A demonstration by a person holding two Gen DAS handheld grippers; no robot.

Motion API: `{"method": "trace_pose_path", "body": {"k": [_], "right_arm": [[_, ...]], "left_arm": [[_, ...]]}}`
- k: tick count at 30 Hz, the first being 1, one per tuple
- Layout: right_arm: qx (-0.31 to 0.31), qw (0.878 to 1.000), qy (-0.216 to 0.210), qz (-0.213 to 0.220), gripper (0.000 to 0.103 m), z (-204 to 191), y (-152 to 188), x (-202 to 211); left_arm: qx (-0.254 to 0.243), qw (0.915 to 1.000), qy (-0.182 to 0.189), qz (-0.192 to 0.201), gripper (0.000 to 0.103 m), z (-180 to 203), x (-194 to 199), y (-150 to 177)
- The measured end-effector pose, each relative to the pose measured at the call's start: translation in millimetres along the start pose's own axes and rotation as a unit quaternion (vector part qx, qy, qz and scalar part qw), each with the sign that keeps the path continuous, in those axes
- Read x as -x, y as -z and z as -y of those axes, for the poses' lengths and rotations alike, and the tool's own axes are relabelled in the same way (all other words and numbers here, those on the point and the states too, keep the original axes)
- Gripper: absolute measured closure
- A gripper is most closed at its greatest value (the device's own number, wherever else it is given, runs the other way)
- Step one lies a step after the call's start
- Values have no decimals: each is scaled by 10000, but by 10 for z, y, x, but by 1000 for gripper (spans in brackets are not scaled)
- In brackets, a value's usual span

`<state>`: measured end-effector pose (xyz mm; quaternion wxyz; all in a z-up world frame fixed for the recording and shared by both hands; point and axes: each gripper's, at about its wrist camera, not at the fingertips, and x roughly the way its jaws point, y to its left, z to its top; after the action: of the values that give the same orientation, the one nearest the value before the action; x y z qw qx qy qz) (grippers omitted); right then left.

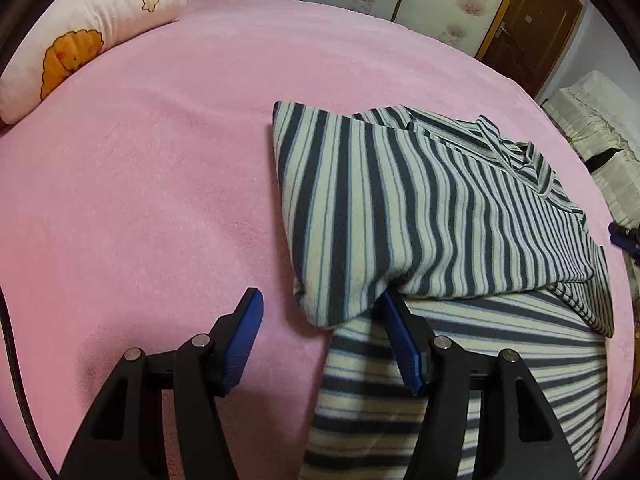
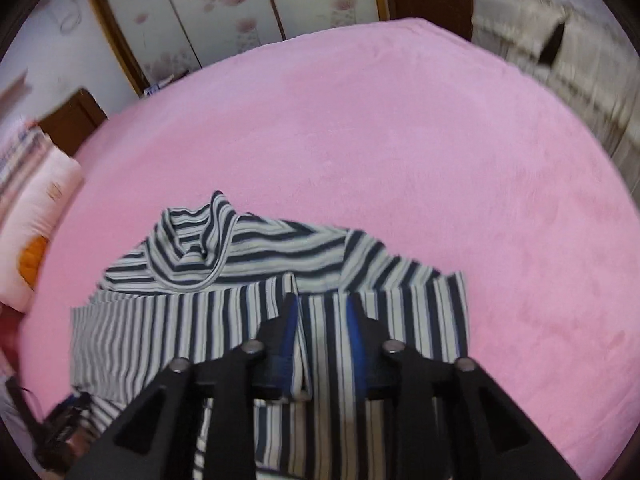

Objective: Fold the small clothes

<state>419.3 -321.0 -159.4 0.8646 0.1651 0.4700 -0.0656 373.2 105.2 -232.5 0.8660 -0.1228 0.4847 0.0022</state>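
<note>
Pink fleecy bed (image 1: 160, 168) carried a striped shirt (image 1: 420, 208). Left gripper (image 1: 320, 312) hovered low, fingers spread; right gripper (image 2: 322, 312) pinched a shirt fold.

Soft indoor light; right view motion-blurred, fisheye edges dark

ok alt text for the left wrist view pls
The open left tongs hover at the near corner of a folded striped top lying on a pink bed. A pink cartoon-print pillow lies at far left.
</note>
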Motion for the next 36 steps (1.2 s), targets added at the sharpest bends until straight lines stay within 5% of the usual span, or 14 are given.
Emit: {"method": "trace_pose_path", "body": {"k": [5, 14, 16, 17, 20, 26, 31, 36], "right_arm": [[24, 9975, -538, -464, 74, 76, 280, -98], [-503, 9926, -815, -742, 74, 71, 490, -465], [-551, 9907, -959, -790, 80, 45, 500, -488], [-498, 9911, -943, -798, 92, 18, 502, -495], [-174, 9942, -775, -724, 92, -73, 530, -423], [-42, 9952, -864, -450, 93, -118, 475, -79], [57, 9960, -894, -40, 93, -137, 407, 333], [92, 9989, -459, 83, 93, -7, 491, 427]], "left_arm": [[-31, 9999, 112, 21, 43, -17, 84, 123], [25, 10000, 47, 60, 42, -73, 108, 197], [67, 9999, 38, 78, 42, -81, 102, 187], [98, 9999, 36, 89, 42, -82, 93, 174], [154, 9998, -43, 124, 43, -67, 50, 131], [79, 9998, -191, 70, 78, 69, 5, 26], [276, 9995, 7, 140, 76, 72, 78, -35], [379, 9992, 82, 27, 72, -34, 60, -11]]}}
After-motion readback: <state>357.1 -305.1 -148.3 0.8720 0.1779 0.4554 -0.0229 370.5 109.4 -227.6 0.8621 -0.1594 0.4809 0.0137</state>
